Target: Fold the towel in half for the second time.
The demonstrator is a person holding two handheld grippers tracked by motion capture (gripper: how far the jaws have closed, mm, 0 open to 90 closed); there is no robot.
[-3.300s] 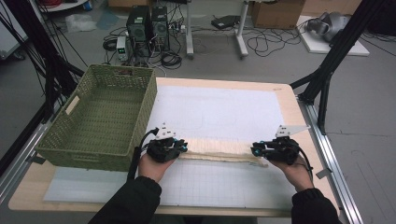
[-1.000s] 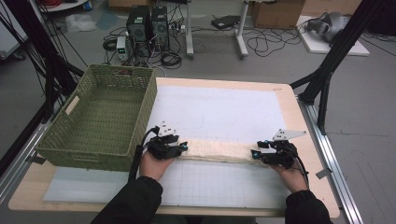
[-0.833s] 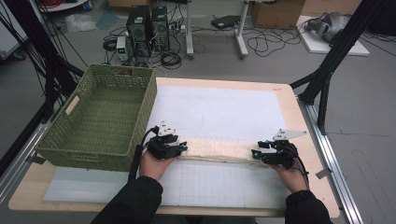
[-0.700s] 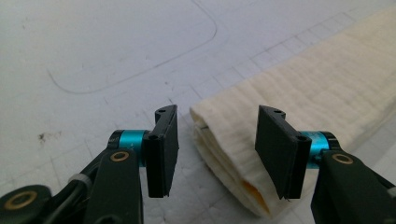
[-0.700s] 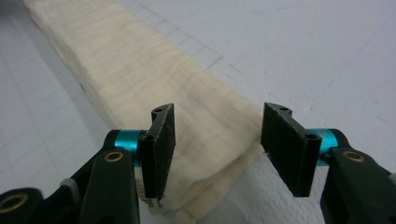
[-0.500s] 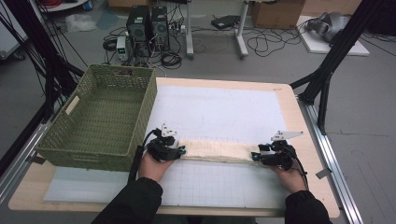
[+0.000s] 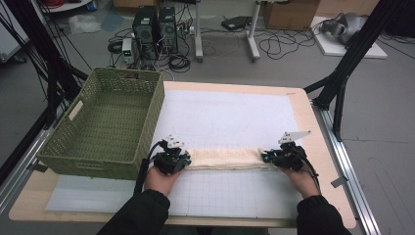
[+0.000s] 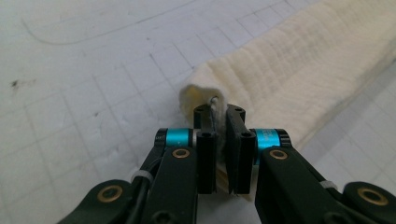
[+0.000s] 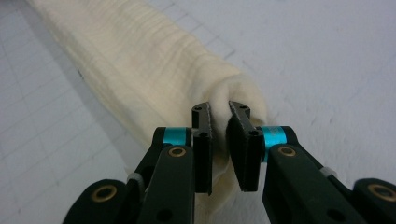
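We have just closed both grippers' fingers, left gripper (image 7: 182, 159) and right gripper (image 7: 268, 157), onto opposite ends of the folded cloth (image 7: 225, 158), keeping it taut for lifting.

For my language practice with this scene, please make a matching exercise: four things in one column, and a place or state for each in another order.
Things:
1. folded cream cloth
2. green basket
3. left tongs
4. right tongs

Places or states:
a. shut on the cloth's right end
b. at the table's left side
c. shut on the cloth's left end
d. lying as a long strip between both hands

Pairs: 1-d, 2-b, 3-c, 4-a
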